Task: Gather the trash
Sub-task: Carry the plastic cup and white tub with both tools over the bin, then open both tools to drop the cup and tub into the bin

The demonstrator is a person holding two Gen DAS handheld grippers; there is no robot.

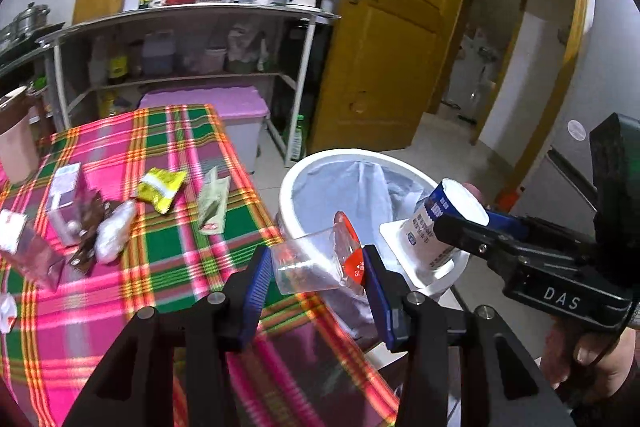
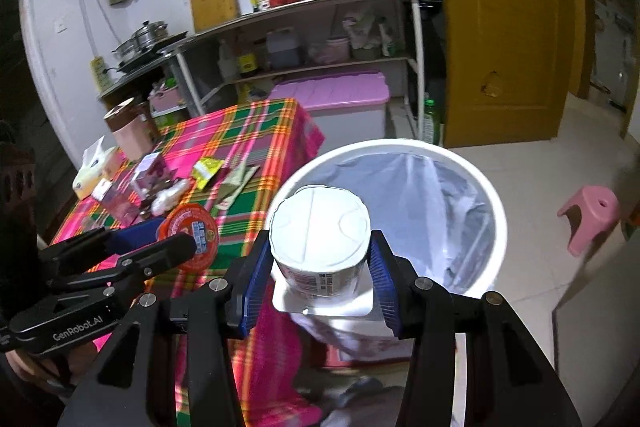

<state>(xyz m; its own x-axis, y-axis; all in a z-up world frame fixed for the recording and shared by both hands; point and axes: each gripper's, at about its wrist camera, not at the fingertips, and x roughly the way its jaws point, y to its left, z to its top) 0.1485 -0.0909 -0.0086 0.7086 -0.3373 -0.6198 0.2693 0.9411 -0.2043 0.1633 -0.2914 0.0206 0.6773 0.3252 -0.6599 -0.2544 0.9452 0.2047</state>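
Beyond both grippers: bin (image 2: 496, 227) mouth | right gripper (image 2: 320, 267) clamped on upturned yogurt cup (image 2: 320, 223), at near rim, closer | left gripper (image 1: 316, 267) clamped on clear cup (image 1: 308, 263), left of bin.

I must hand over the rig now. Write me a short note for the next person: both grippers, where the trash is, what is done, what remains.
Left gripper: shut on a clear plastic cup with a red lid, at the table edge beside the bin.
Right gripper: shut on a white yogurt cup, held upside down at the rim of the white lined bin.
Done: both cups picked up, neither dropped yet.
Left: release both into the bin, then collect the yellow packet, green wrapper and the other wrappers on the plaid tablecloth.
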